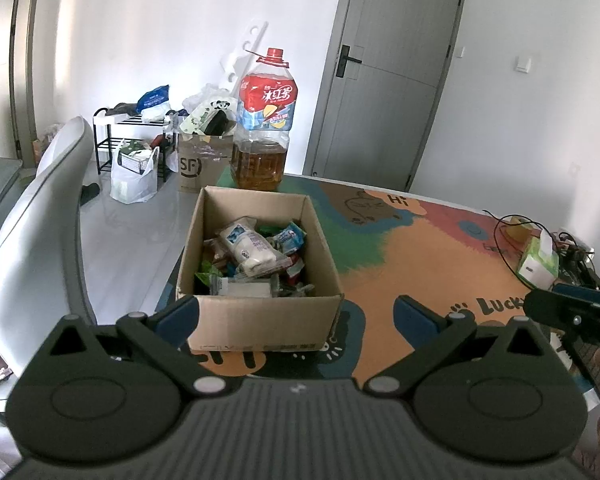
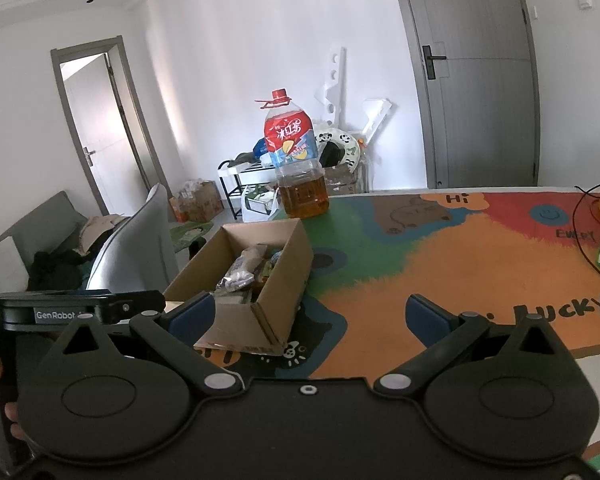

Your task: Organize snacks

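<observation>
Through the left wrist camera, the left gripper [image 1: 296,316] is seen with its blue-padded jaws spread wide and holding nothing, hovering just in front of an open cardboard box [image 1: 260,312] that stands on a table covered by a colourful cartoon mat [image 1: 400,248]. The box is filled with a jumble of wrapped snacks [image 1: 252,256]; a white packet [image 1: 250,246] lies on top, while the wrappers beneath are too tangled to be told apart. Behind the box a large tea bottle [image 1: 264,128] with a red cap is seen, part full of amber liquid. At the right edge the right gripper [image 1: 576,312] is cut off, so its jaws cannot be judged here. A tissue box [image 1: 538,260] and black cables [image 1: 504,232] are seen at the far right, and a pale chair [image 1: 40,240] at the left. Through the right wrist camera, the right gripper [image 2: 308,316] is shown with jaws likewise spread and empty, above the orange part of the mat [image 2: 420,264]. The cardboard box [image 2: 276,300] is seen from its corner, to the left, so most of the snacks [image 2: 244,272] are hidden by its wall. Only this view shows an open doorway [image 2: 100,132] and the side of the left gripper [image 2: 80,312], labelled GenRobot and partly cut off.
</observation>
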The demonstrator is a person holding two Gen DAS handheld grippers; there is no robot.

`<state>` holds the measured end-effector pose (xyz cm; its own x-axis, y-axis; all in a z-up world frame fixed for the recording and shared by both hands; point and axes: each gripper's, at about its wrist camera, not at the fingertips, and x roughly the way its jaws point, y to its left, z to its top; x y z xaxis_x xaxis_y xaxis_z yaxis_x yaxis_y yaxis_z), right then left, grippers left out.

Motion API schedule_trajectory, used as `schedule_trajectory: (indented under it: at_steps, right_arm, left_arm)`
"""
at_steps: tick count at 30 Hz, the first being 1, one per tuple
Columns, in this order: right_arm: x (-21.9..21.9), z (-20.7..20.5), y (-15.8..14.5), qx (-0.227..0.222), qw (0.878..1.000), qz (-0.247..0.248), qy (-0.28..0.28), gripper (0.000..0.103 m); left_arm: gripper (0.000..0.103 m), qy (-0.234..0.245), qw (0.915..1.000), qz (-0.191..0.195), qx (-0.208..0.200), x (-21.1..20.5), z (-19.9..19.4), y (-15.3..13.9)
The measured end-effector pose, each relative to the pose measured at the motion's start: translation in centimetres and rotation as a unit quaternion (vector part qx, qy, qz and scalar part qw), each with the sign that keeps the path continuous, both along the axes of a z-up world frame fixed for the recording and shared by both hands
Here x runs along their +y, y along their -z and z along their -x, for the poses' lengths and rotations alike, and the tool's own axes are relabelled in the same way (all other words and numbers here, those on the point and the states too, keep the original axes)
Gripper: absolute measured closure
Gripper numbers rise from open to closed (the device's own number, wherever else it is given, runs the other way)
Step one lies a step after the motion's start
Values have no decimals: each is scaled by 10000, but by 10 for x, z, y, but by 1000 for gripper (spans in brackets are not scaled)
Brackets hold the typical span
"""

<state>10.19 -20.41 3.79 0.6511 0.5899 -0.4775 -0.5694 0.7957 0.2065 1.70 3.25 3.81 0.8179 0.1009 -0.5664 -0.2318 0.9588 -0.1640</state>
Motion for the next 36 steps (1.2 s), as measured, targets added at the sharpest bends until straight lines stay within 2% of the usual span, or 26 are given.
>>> schedule_trajectory:
  at_steps: [36]
  right_arm:
    - [3,0,1,-4,10000,37,-64,0]
  left_arm:
    - [0,0,10000,12,-13,1,0,-1]
